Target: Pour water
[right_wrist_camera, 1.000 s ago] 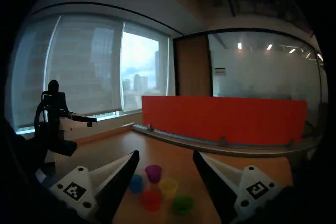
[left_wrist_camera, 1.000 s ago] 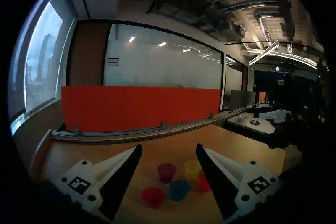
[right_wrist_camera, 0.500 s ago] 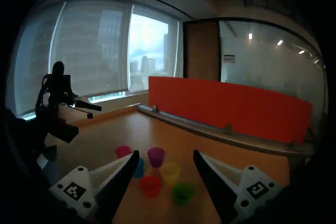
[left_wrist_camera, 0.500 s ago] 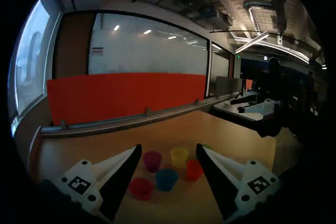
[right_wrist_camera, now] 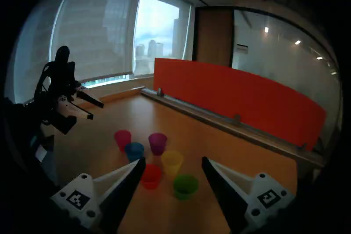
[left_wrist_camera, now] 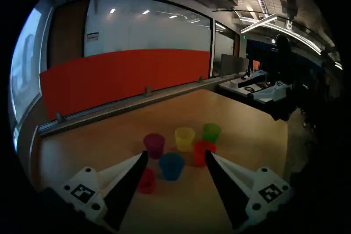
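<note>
Several small coloured cups stand clustered on the wooden table (left_wrist_camera: pixel 237 137). In the left gripper view, the purple cup (left_wrist_camera: pixel 154 145), yellow cup (left_wrist_camera: pixel 184 138) and green cup (left_wrist_camera: pixel 211 132) form the far row. The orange-red cup (left_wrist_camera: pixel 203 152), blue cup (left_wrist_camera: pixel 171 166) and pink cup (left_wrist_camera: pixel 147 180) stand nearer. My left gripper (left_wrist_camera: pixel 174 155) hovers open above the near cups, holding nothing. My right gripper (right_wrist_camera: pixel 173 160) is open and empty too, above the red cup (right_wrist_camera: pixel 150 175), yellow cup (right_wrist_camera: pixel 171 162) and green cup (right_wrist_camera: pixel 185 186). Each view catches the other gripper farther off: right gripper (left_wrist_camera: pixel 265 89), left gripper (right_wrist_camera: pixel 81 100).
An orange partition (left_wrist_camera: pixel 123 73) with a metal rail (left_wrist_camera: pixel 131 102) runs along the table's far edge. Windows (right_wrist_camera: pixel 101 36) line one wall. The person's dark arm (right_wrist_camera: pixel 26 124) reaches in at the left of the right gripper view. Bare tabletop (right_wrist_camera: pixel 245 155) surrounds the cups.
Both cameras have tipped down toward the table, so the cups sit higher in each view and more of them show. The grippers stay open.
</note>
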